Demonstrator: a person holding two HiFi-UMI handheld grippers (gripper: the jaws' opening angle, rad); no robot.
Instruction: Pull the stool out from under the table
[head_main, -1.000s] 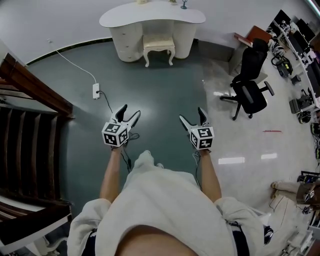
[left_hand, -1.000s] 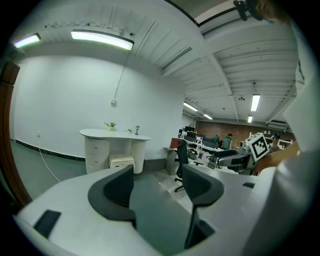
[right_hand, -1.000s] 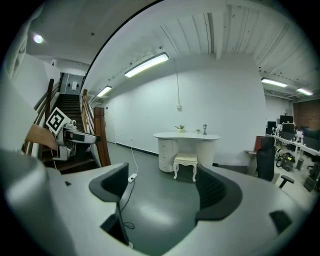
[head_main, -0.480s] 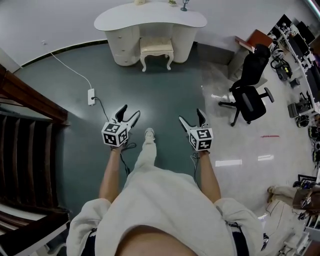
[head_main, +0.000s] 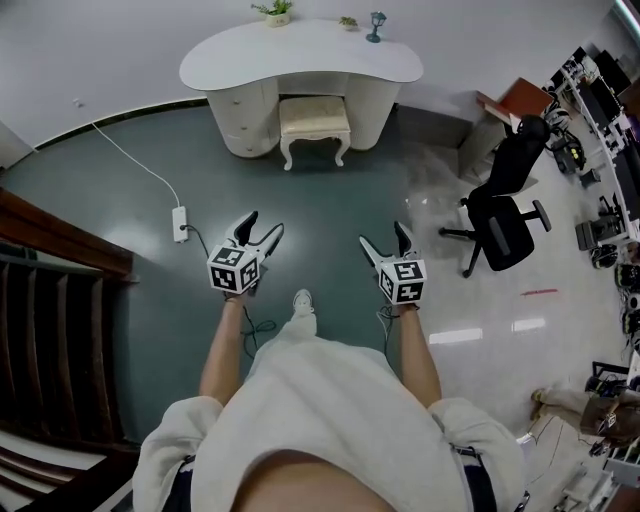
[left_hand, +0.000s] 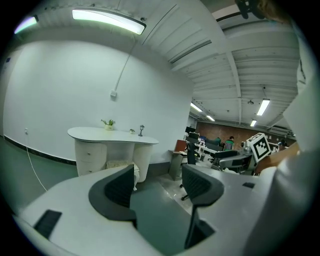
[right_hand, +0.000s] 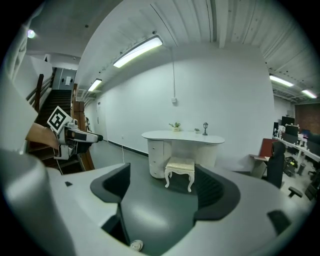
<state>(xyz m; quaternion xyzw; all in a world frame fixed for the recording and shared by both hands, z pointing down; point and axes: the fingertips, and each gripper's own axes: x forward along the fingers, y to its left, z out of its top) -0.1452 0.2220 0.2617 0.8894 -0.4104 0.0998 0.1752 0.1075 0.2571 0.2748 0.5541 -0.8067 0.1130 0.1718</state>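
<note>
I judge this to be the approach: nothing is gripped yet. The white table (head_main: 300, 55) stands against the wall far ahead of both pairs of jaws. The stool (head_main: 314, 118) sits tucked into its knee recess, well apart from either gripper. The left gripper (head_main: 262, 224) and right gripper (head_main: 384, 235) hang side by side, each with its jaws wide apart and only floor showing between them.

Next I must cross the open green floor, set the jaws on the seat edge or a leg, then draw back.

Left of the left jaws runs a dark wooden stair rail (head_main: 60, 240). Right of the right jaws stands a black office chair (head_main: 505, 215). A power strip (head_main: 180, 222) lies ahead-left. None of these seems to block the straight line.
</note>
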